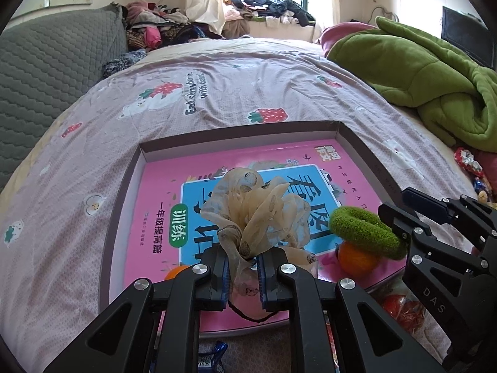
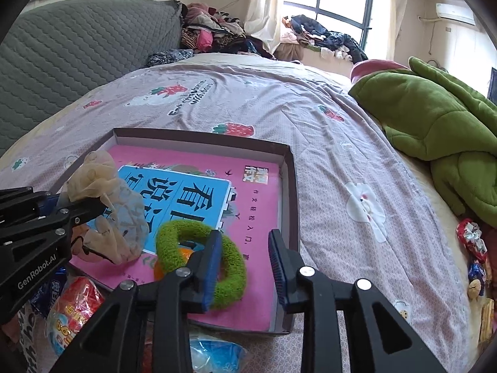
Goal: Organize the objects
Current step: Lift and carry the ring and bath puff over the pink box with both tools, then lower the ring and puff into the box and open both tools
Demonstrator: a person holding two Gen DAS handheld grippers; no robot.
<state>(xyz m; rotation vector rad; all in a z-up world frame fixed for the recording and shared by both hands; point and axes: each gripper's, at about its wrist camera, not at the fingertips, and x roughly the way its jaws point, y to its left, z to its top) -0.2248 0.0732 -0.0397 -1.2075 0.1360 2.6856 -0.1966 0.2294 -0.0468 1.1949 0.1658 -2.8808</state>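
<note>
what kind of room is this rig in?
Almost certainly a lived-in bedroom at home. The work surface is a bed with a strawberry-print sheet and a quilted grey headboard; a green blanket is bunched at one side, and clothes are piled on the window ledge.

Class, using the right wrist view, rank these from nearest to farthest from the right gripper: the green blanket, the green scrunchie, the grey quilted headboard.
1. Green scrunchie: by the right gripper, against its left finger, over the pink book.
2. Green blanket: heaped on the bed's right side.
3. Grey quilted headboard: far left, beyond the bed.
</note>
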